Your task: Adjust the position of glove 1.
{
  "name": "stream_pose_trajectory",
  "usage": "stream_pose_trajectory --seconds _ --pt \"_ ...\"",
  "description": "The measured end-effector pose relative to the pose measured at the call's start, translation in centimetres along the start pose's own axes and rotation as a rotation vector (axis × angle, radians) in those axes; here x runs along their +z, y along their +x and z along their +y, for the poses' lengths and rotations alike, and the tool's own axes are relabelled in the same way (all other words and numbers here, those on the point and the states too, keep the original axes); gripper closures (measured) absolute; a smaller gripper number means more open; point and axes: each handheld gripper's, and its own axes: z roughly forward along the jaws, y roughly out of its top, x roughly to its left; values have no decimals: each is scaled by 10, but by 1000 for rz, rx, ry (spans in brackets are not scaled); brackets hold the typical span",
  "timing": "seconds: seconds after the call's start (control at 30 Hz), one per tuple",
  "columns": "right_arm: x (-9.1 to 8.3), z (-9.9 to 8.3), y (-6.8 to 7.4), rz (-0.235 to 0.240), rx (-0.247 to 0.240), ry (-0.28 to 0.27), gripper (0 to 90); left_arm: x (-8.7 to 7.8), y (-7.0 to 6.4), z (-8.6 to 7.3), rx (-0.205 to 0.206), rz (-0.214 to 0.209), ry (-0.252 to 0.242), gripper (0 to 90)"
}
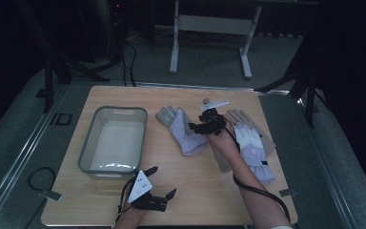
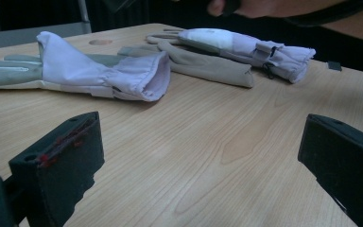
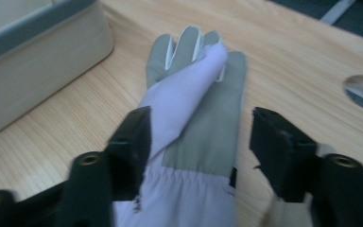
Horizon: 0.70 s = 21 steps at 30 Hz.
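Hovering with jaws spread over the cuff of the grey-and-lilac fabric work glove [image 3: 194,118], the right tongs [image 1: 208,125] look along its length toward the far counter [image 1: 195,191] edge. Left tongs [image 1: 158,183] idle, spread, near the front edge.

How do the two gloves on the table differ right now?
The left glove lies near the grey bin, with its lilac back folded over so the grey-green palm shows; the right glove lies flat near the table's right edge, back up with a white patch. The right tongs stand open around the left glove's wrist; the right glove lies untouched. Both share lilac cuffs and grey fingers.
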Motion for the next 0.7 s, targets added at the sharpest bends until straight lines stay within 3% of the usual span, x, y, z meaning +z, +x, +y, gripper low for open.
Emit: stream_pose_trajectory --seconds 0.1,0.23,0.43,0.5,0.7 --pt "15 1 -2 23 -9 31 527 0 1 0 -6 -4 -1 10" --pt "34 2 -6 16 -36 65 568 0 1 0 -9 -6 -3 10" --pt "50 -1 -9 5 -39 95 564 0 0 0 -4 -9 0 10" --pt "60 -4 -10 -6 -55 128 564 0 0 0 -5 -10 0 10" --pt "73 -12 -11 2 -65 169 552 0 0 0 -1 -10 4 10"
